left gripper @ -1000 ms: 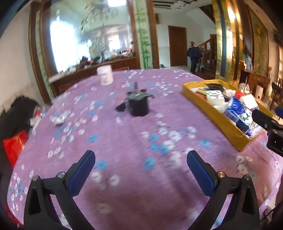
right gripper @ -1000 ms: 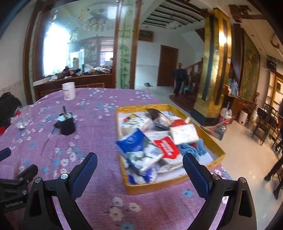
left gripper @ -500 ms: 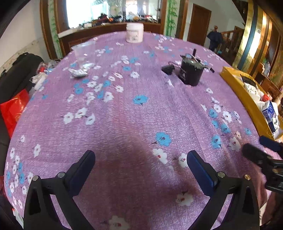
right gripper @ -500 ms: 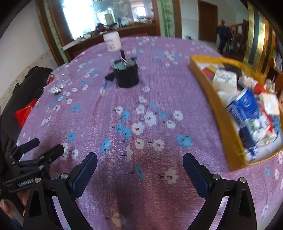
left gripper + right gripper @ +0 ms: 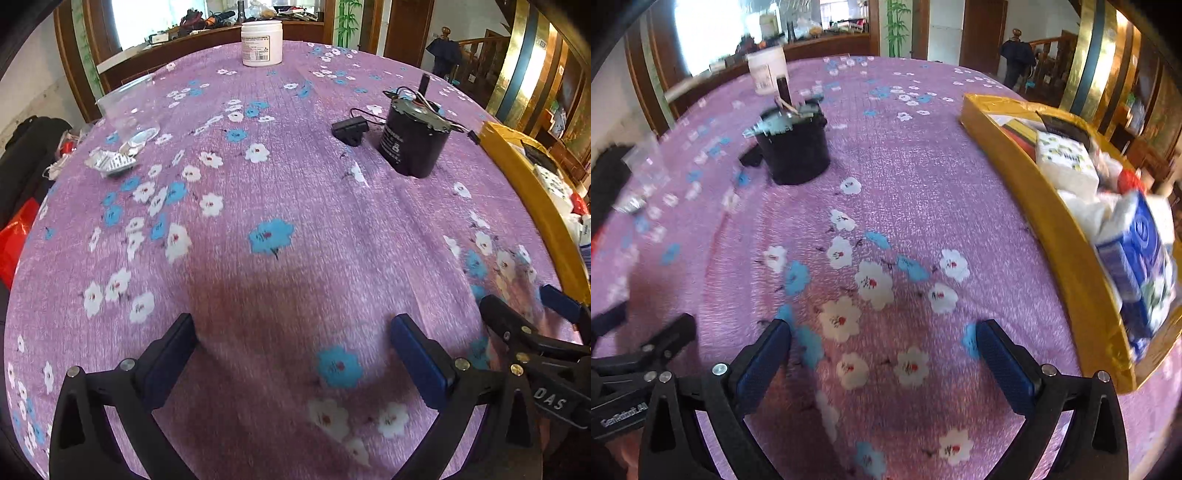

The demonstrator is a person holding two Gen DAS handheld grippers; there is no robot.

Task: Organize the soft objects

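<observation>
A yellow tray (image 5: 1067, 236) at the right side of the table holds several soft packs: a white tissue pack (image 5: 1065, 164) and a blue pack (image 5: 1137, 266) among them. In the left wrist view only the tray's rim (image 5: 524, 184) shows at the right edge. My left gripper (image 5: 291, 350) hangs open low over the purple flowered tablecloth (image 5: 295, 206), nothing between its fingers. My right gripper (image 5: 882, 350) is also open and empty, just left of the tray's near corner. Each gripper shows in the other's view: the right gripper (image 5: 532, 314) at the right, the left gripper (image 5: 639, 332) at the left.
A black cylindrical motor with wires (image 5: 413, 144) stands mid-table with a small black plug (image 5: 349, 129) beside it. A white jar (image 5: 261, 42) is at the far side. A clear plastic cup (image 5: 127, 110) and foil blister (image 5: 110, 160) lie left. A person walks in the far doorway (image 5: 1017, 62).
Both grippers have dropped lower and tilted down toward the tablecloth, moving nearer the table's front. The right gripper's view has swung left off the tray. Both stay open.
</observation>
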